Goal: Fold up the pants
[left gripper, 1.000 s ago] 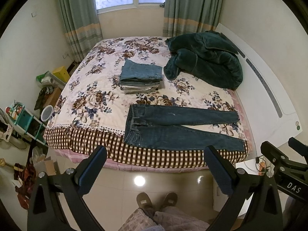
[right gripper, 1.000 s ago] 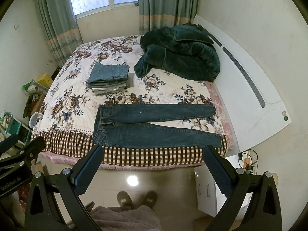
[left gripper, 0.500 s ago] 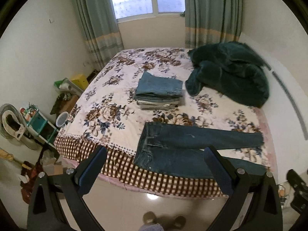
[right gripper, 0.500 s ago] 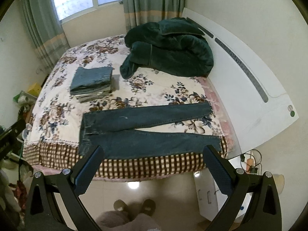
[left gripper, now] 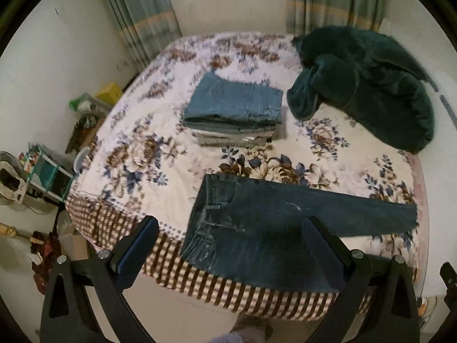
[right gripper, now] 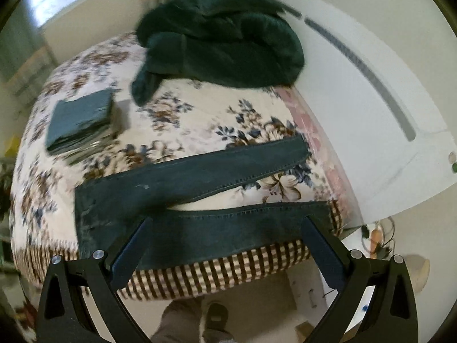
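Closer now, both hand-held grippers (left (left gripper: 228,245), right (right gripper: 225,245)) wide open, empty, over pants (left gripper: 257,228).

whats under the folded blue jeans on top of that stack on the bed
Under the folded light blue jeans lie more folded garments, grey and pale edges showing. How many, and what they are, stays covered. The floral bedspread is beneath.

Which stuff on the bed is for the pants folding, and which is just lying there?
For the job:
- dark jeans, spread flat at the bed's near edge
- left gripper and right gripper, jaws open, empty

Just lying about:
- stack of folded clothes
- green blanket, heaped
- floral bedspread
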### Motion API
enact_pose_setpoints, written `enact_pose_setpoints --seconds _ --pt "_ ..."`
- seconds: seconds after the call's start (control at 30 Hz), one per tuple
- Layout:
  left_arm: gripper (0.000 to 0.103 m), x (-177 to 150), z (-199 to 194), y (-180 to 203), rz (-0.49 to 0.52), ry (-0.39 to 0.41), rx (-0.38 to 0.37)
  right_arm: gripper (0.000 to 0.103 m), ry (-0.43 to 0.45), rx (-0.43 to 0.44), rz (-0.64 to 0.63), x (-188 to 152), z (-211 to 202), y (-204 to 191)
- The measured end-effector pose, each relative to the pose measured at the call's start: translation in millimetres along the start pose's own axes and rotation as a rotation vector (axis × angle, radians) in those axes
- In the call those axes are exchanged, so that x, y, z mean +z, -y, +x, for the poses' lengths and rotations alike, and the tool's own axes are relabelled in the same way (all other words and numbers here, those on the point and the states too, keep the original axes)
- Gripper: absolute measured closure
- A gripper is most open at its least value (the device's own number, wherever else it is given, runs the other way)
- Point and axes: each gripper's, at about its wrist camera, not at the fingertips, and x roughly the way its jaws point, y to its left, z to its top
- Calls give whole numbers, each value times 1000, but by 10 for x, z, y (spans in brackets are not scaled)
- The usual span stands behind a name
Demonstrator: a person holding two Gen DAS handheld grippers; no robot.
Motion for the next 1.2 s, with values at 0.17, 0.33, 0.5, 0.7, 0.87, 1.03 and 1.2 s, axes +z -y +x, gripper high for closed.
enact_pose_setpoints --seconds 0.17,0.33,0.5,0.7,0.87,1.03,1.2 --pt "0 431 1139 77 -89 -174 14 0 -172 3 164 564 1256 23" --pt "1 663 2567 -22 -288 -398 -1 0 -362 3 400 959 2811 183" --pt "1 599 3793 -154 -454 -570 45 0 -450 -99 534 1141 4047 322" --pt "2 426 4670 -311 -626 -685 119 0 -511 -168 639 1192 5011 474" --pt "21 269 4815 -345 -672 -717 152 0 -546 -180 672 1270 5492 533" --pt "85 161 4539 -365 -666 -644 68 19 -571 -153 698 1305 5710 576" --pt "98 -53 4015 -534 -724 -542 -78 90 -531 -90 715 1297 5584 664"
